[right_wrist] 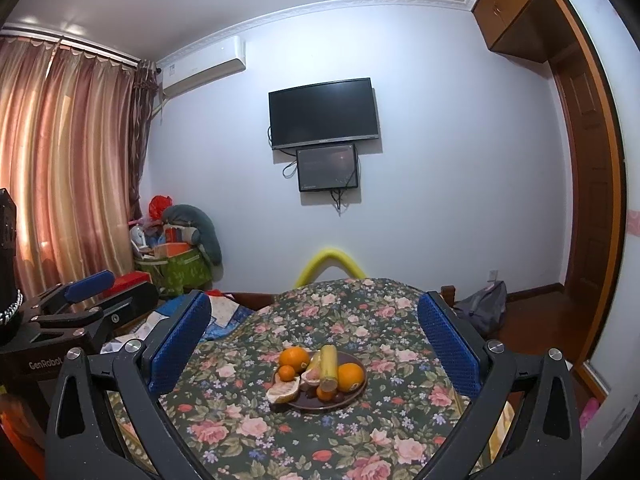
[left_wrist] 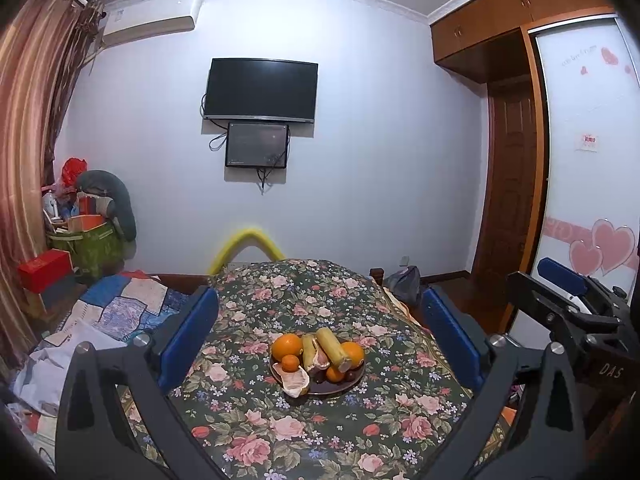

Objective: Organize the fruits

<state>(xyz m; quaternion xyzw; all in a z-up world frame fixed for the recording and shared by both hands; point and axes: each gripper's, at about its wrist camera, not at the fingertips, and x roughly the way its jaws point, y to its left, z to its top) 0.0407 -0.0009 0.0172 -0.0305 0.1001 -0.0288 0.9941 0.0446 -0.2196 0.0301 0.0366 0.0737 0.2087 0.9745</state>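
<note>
Fruit (left_wrist: 316, 360) sits heaped on a dark plate (left_wrist: 352, 383) in the lower middle of both wrist views, and we hold both tools above and short of it. Our left gripper (left_wrist: 318, 338) has its blue pads (left_wrist: 188, 336) spread wide, with nothing between them; the plate shows in the gap, well apart from either pad. Our right gripper (right_wrist: 314, 346) is likewise spread wide and holds nothing, its blue pads (right_wrist: 180, 344) framing the same plate (right_wrist: 356, 394) from a slightly different angle. Each tool shows at the edge of the other's view: the right one at the right edge of the left view, the left one at the left edge of the right view.

On the plate we see two large oranges (left_wrist: 287, 346), one at the left and one at the right, two small tangerines (left_wrist: 291, 363), a long yellow-green banana (left_wrist: 331, 350) lying across the middle, and peeled citrus pieces (left_wrist: 296, 382) hanging over the near-left rim.

The plate rests on a flowered cloth (left_wrist: 280, 432) filling the lower frame. Beyond it, a black television (left_wrist: 260, 90) hangs on the pale wall at upper centre, with striped curtains (right_wrist: 68, 160) at the left and a wooden wardrobe (left_wrist: 516, 12) at the upper right.
</note>
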